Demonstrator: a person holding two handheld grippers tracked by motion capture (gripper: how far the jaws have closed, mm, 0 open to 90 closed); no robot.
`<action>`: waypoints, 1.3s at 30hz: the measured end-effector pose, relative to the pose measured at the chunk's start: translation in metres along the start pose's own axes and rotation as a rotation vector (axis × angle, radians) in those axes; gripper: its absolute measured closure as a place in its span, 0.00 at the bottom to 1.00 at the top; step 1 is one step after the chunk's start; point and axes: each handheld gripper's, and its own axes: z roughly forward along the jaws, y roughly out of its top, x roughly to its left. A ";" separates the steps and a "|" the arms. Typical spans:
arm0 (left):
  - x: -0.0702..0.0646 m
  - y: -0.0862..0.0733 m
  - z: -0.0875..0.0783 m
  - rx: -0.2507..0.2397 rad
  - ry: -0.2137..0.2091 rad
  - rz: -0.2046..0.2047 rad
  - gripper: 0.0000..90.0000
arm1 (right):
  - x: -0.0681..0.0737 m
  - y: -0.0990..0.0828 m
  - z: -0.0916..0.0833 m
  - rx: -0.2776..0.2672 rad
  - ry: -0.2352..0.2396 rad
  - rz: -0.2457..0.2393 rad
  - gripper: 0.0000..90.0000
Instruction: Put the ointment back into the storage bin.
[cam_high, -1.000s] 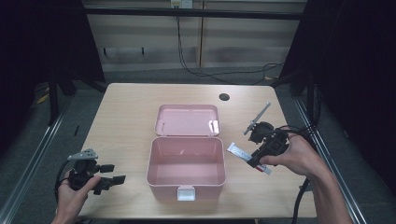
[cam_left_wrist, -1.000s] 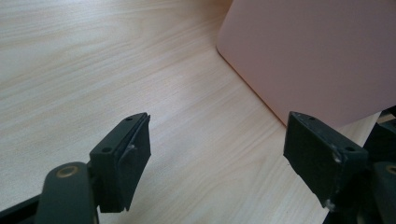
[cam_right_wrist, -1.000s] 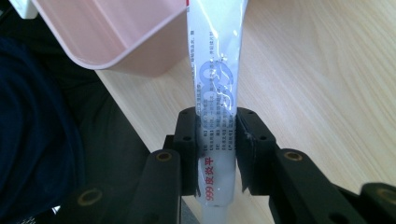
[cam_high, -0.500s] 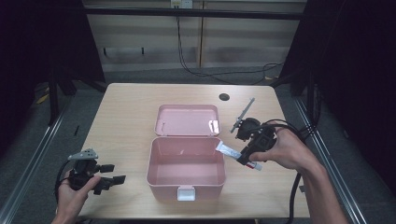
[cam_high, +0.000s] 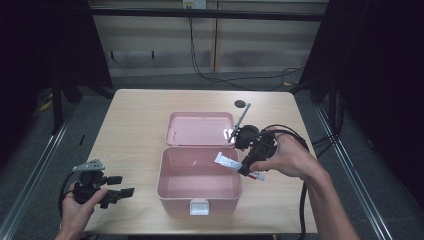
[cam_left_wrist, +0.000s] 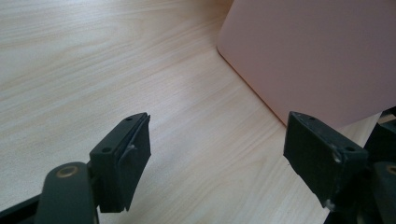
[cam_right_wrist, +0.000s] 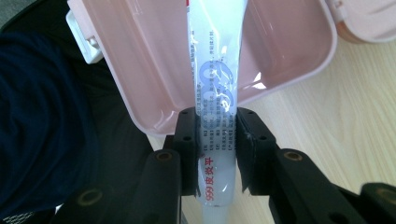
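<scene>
Since the earlier frames, the right tool (cam_high: 244, 167) has been travelling from near the counter's right edge toward the middle, carrying the white tube (cam_high: 230, 162) with it, so that the tube's far end is now reaching over the right rim of the pink box (cam_high: 200, 197). In the right gripper view, that tool (cam_right_wrist: 217, 144) is pinching the tube (cam_right_wrist: 215, 93) firmly, the two black jaws pressing on its printed sides partway along its length, with the capped end sticking back behind them. The tube is lying roughly level and hanging above the open box (cam_right_wrist: 289, 70), not touching its floor. The box is standing near the counter's front edge at the middle, its lid (cam_high: 200, 129) lying flat open behind it. The left tool (cam_high: 117, 192) is sitting in the person's left hand (cam_high: 80, 210) at the counter's (cam_high: 135, 125) front left corner, and has not shifted. Its jaws are standing wide apart with nothing between them, above bare wood just beside the box's wall (cam_left_wrist: 317, 51).
</scene>
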 end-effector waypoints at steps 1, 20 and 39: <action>0.000 0.000 0.000 0.000 0.000 0.000 0.25 | 0.000 0.000 0.000 0.000 0.000 0.000 0.79; 0.000 0.000 0.000 -0.002 -0.003 -0.001 0.25 | 0.016 0.052 0.032 0.051 0.055 -0.119 0.79; 0.000 0.000 0.000 0.003 0.000 0.008 0.26 | 0.022 0.075 0.081 0.098 0.113 -0.193 0.80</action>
